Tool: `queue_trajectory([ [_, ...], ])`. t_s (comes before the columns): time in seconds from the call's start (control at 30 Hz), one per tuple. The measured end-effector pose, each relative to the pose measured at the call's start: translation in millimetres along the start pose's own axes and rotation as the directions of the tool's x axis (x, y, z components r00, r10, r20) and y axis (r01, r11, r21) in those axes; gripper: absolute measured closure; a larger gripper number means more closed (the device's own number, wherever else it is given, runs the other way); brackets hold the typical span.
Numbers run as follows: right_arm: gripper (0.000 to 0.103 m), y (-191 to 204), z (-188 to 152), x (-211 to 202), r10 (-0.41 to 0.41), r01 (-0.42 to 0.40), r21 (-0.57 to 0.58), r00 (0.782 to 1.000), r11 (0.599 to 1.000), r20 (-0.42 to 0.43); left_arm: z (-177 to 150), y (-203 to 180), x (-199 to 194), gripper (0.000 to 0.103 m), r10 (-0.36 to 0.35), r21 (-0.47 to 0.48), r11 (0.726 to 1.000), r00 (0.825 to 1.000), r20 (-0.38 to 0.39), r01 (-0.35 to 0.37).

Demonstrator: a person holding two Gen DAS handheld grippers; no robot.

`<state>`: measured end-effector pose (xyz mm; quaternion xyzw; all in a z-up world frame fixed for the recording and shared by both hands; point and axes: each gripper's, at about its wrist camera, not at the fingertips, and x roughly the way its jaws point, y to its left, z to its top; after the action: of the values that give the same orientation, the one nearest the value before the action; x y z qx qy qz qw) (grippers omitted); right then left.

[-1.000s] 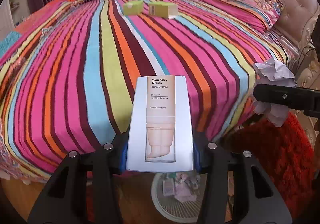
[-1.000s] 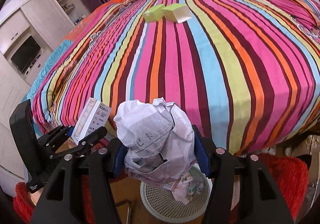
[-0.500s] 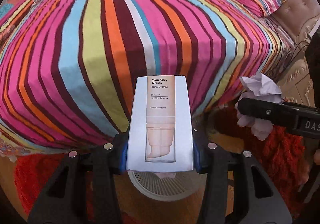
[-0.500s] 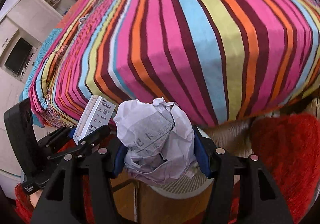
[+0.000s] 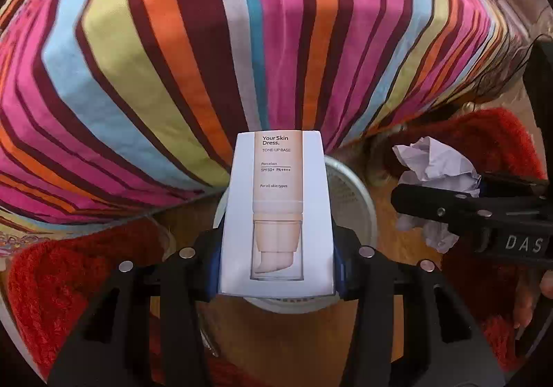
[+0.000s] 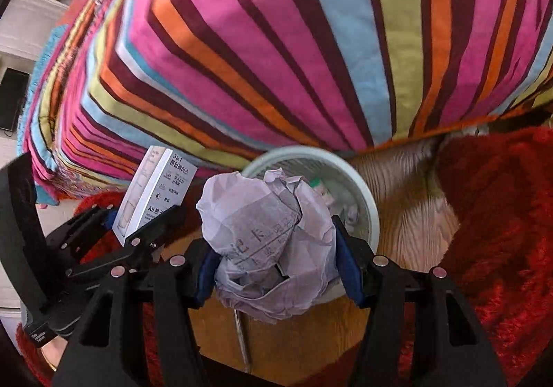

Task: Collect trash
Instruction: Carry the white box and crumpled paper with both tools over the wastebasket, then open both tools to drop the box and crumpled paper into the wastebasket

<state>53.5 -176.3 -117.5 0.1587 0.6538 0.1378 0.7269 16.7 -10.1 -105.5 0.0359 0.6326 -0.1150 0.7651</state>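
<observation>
The waste basket (image 6: 371,210) stands on the wooden floor (image 6: 411,210), directly in front of the bed (image 6: 293,41). Rugs (image 6: 501,214) lie on the floor to either side of it. Trash lies inside the basket. The left gripper (image 5: 276,269) holds the carton (image 5: 276,214) above the basket; the right gripper (image 6: 276,269) holds the crumpled paper (image 6: 266,242) just beside it, over the basket's near rim.

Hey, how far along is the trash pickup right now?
Done: some scraps already lie in the white bin. In hand: the left tongs grip a cosmetics box, and the right tongs grip a crumpled paper ball, both held over the bin. Left: dropping both in.
</observation>
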Motion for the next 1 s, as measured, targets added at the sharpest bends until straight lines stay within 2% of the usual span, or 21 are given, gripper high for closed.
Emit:
queue_trajectory([
  [0.17,0.047,2,0,18,-0.022,0.022,0.004,0.998,1.000,-0.063,-1,-3,27,0.056,-0.009,0.005,1.000,0.994,-0.108,0.010],
  [0.33,0.047,-5,2,39,-0.036,0.042,0.043,0.991,0.998,-0.130,-1,-4,56,0.056,0.007,0.013,1.000,0.975,-0.221,-0.004],
  [0.47,0.047,-18,4,62,-0.032,0.055,0.104,0.978,0.993,-0.207,-2,0,80,0.056,0.009,-0.008,1.000,0.953,-0.304,-0.012],
  [0.7,0.047,-36,10,90,-0.004,0.061,0.194,0.960,0.979,-0.280,-7,6,113,0.056,-0.033,-0.051,0.999,0.913,-0.407,0.014],
  [0.83,0.047,-39,10,112,-0.069,0.132,0.169,0.940,0.977,-0.333,-10,8,131,0.056,-0.027,-0.051,0.999,0.891,-0.452,0.005],
  [1.0,0.047,-37,7,133,-0.077,0.150,0.157,0.916,0.976,-0.393,-13,14,153,0.056,-0.041,-0.085,0.996,0.861,-0.507,-0.002],
])
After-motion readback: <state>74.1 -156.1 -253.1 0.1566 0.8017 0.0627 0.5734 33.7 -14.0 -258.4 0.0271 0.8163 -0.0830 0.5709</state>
